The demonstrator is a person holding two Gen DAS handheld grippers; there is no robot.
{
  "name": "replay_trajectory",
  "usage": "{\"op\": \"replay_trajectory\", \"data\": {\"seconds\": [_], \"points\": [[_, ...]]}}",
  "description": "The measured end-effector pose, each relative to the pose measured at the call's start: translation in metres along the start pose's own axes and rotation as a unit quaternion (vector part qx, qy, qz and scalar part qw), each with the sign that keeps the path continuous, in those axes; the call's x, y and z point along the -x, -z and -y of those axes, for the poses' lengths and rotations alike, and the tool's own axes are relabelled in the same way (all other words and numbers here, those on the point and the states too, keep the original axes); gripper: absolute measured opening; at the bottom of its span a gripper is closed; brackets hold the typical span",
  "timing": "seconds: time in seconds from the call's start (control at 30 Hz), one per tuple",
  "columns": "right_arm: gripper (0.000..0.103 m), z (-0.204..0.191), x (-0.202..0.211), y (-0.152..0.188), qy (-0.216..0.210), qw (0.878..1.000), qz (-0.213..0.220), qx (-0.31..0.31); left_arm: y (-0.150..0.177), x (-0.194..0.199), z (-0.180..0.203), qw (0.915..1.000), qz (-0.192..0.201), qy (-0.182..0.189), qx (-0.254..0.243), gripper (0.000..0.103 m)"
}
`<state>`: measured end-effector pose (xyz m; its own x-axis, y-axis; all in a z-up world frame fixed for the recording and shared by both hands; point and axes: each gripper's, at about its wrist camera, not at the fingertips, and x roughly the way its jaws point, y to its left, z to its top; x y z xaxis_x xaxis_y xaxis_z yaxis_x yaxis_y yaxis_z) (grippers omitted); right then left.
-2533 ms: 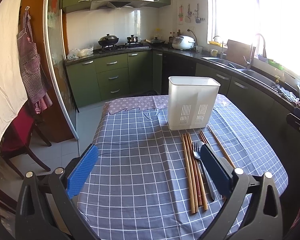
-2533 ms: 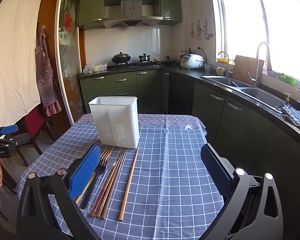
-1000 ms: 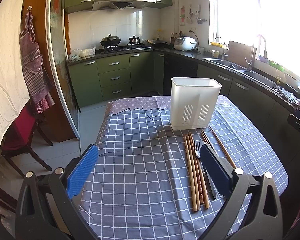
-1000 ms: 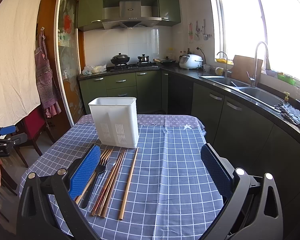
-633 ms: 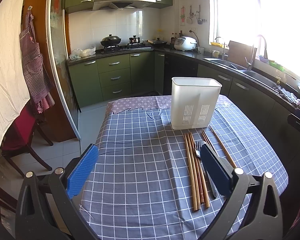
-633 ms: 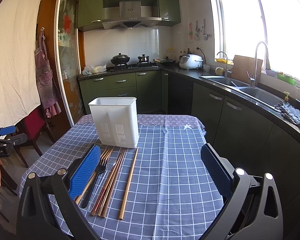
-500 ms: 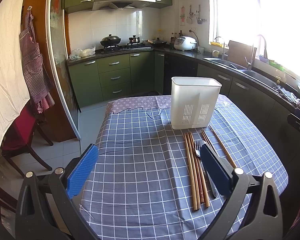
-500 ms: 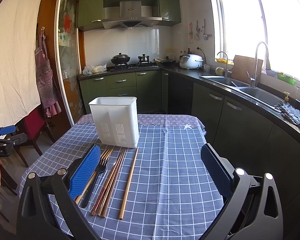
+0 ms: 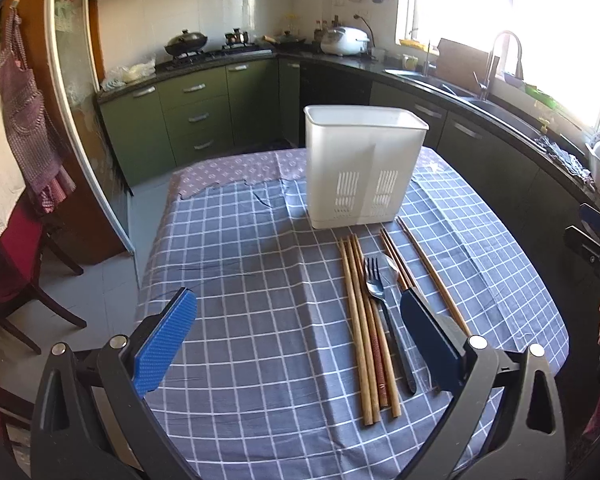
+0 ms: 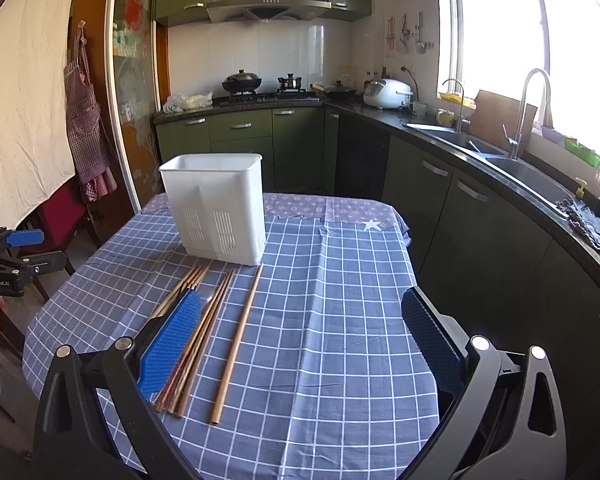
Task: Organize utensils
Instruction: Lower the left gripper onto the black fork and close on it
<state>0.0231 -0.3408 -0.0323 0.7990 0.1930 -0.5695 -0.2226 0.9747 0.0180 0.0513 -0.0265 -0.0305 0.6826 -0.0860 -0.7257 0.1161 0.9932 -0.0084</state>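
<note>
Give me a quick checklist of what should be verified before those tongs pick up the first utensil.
1. Left tongs open and holding nothing: ok.
2. Right tongs open and holding nothing: ok.
3. White holder upright on the tablecloth: ok.
4. Chopsticks and fork lying flat in front of the holder: ok.
5. Utensils spaced apart for a clean single grasp: not ok, most lie bunched together.
6. Holder compartments free inside: cannot tell.
</note>
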Motion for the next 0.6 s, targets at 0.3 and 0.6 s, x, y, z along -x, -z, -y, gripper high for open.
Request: {"op": "replay_trajectory", "data": {"seconds": [0.3, 0.6], "points": [[0.099, 0.029, -0.056, 0.005, -0.003, 0.996, -0.088, -0.005, -0.01, -0.072, 0.042, 0.9834, -0.153, 0.096, 0.017, 0.094], [0.089, 0.036, -0.081, 0.009, 0.007, 0.994, -0.113, 0.002, 0.001, -0.126, 0.066, 0.964, -0.245, 0.095, 0.044, 0.022]]}}
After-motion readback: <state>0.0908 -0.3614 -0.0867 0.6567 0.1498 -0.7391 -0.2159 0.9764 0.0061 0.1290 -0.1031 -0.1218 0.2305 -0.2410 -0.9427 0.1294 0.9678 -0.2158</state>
